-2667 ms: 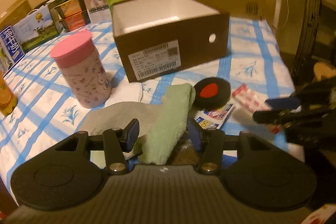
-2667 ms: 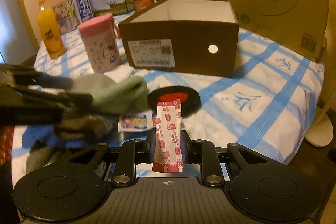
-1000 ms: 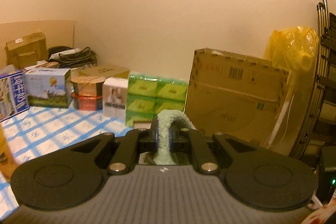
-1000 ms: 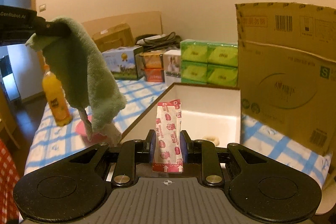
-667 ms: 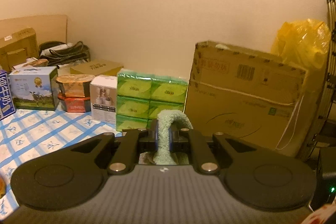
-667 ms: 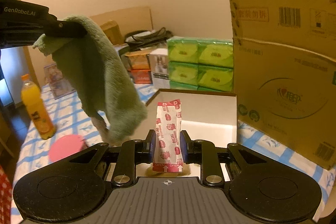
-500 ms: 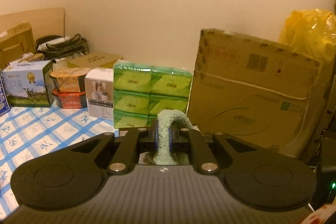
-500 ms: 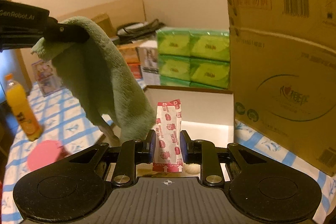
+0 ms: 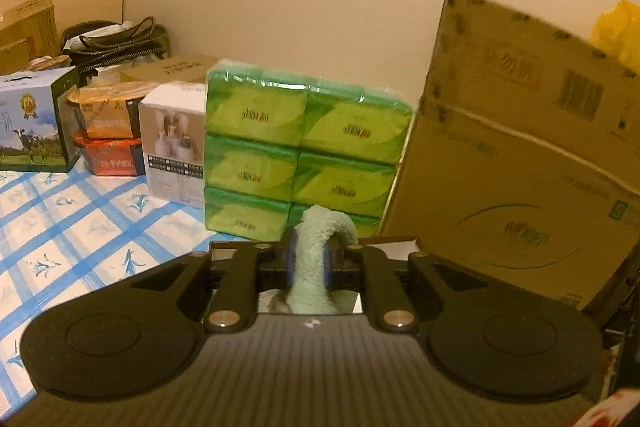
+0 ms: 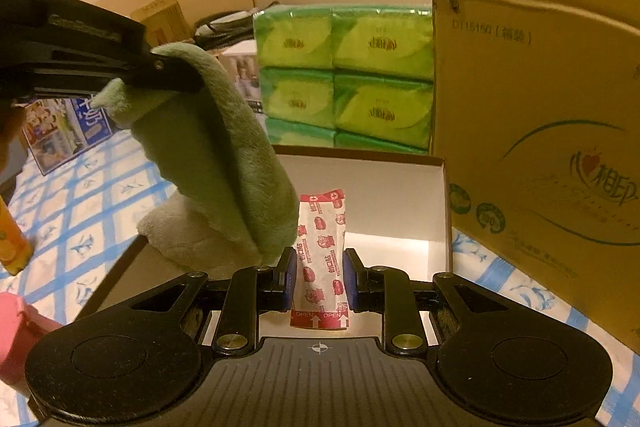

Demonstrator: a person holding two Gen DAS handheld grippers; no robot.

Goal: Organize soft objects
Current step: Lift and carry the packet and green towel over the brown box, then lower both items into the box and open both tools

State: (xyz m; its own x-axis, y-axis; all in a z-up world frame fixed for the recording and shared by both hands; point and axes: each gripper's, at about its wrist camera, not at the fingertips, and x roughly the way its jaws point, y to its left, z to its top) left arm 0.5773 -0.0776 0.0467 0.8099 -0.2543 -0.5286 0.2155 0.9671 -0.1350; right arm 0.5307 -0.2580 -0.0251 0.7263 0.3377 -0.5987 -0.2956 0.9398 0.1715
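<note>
Where the cloth runs: blue-and-white checked bedcover (image 9: 80, 227) with small flower prints, spread flat, reaching the far edge under the stacked goods.
Room: plain cream wall behind; warm, dim light.
Far edge of the bedcover: green tissue packs (image 9: 304, 159) stacked 3 high and 2 wide, beside a tall cardboard carton (image 9: 520, 167) on the right; white box (image 9: 172, 143), 2 stacked noodle bowls (image 9: 106, 131) and a milk carton box (image 9: 32, 123) to the left.
Open box: brown shoebox with white inside (image 10: 400, 203), just in front of the tissue packs, against the tall carton.
Left gripper (image 9: 308, 261): fingers pinching a green towel (image 10: 212, 155); towel draped down from the fingers, lower end hanging over the near left corner of the open box.
Right gripper (image 10: 318, 281): fingers pinching a red-and-white sachet (image 10: 322, 259), upright, held above the open box, just right of the towel.
Left edge of the bedcover: orange drink bottle (image 10: 12, 239) and pink lid (image 10: 16, 327), both cut off by the frame.
Hard to tell: whether the towel's lower end touches the box floor, hidden behind the right gripper; box interior mostly blocked in the left wrist view; print on the carton blurred there.
</note>
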